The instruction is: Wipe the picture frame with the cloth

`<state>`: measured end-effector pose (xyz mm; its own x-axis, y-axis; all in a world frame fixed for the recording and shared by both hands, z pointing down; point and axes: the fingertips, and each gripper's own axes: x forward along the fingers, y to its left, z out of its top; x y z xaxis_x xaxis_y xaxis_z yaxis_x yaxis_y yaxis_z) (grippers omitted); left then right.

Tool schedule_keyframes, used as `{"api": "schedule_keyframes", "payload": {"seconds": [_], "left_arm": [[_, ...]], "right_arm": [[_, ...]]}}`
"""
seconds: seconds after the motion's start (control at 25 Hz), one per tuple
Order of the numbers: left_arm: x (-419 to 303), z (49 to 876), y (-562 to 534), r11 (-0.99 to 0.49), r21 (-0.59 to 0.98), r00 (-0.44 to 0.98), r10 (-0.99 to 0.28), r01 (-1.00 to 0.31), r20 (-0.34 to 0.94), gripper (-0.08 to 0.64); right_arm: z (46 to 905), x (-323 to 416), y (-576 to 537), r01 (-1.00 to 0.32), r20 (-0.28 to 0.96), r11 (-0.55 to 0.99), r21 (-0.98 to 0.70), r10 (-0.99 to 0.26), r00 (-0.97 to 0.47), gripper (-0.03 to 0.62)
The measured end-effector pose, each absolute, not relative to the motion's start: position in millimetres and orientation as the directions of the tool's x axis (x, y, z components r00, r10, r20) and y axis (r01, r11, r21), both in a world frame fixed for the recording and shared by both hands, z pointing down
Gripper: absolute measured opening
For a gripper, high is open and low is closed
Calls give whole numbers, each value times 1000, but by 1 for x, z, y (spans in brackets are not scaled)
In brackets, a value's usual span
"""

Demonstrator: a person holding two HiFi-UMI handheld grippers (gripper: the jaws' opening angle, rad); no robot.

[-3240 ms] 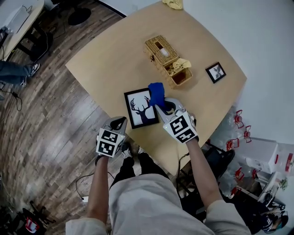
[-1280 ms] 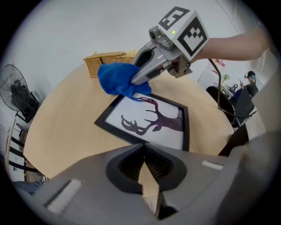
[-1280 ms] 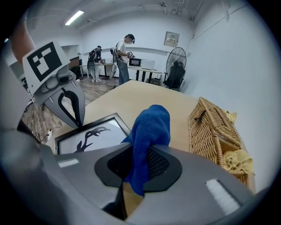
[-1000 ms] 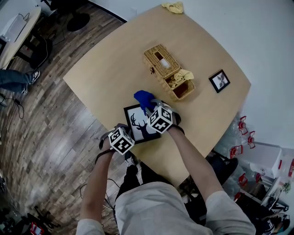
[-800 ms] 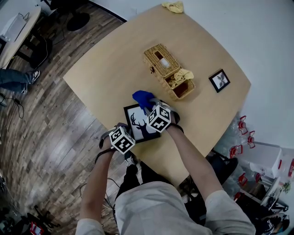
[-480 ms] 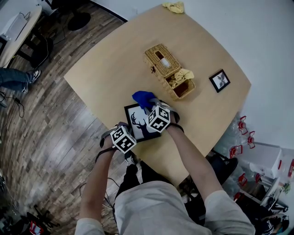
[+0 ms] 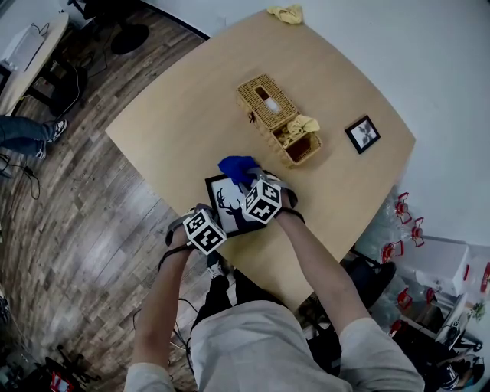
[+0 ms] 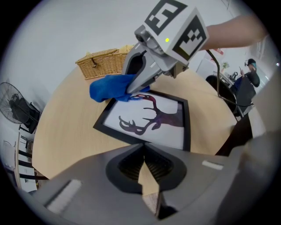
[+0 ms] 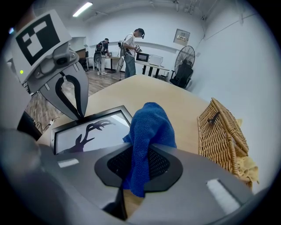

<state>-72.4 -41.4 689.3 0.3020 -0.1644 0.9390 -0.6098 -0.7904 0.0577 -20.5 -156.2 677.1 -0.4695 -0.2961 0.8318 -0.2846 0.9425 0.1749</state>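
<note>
Jaws: right gripper (image 9: 139, 151) pinches cloth (image 9: 149, 125) | cloth over picture frame (image 9: 92, 131) corner

Wicker basket (image 7: 277, 119), small framed photo (image 7: 361, 134), yellow rag (image 7: 285, 13)

1. Head view: high above, looking steeply down on the whole table (image 7: 176, 99).
2. Left gripper view: low, close, facing the picture frame (image 8: 149, 121) at 12 o'clock.
3. Right gripper view: low, close; same picture frame at 10 o'clock, shared by all.
</note>
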Motion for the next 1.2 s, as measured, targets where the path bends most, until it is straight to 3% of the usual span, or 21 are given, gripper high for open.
{"api": "schedule_keyframes", "payload": {"seconds": [1.2], "left_arm": [[-73, 689, -44, -762, 56, 299, -184, -645, 936, 54]], "right_arm": [[678, 0, -111, -274, 817, 948, 158, -282, -504, 52]]}}
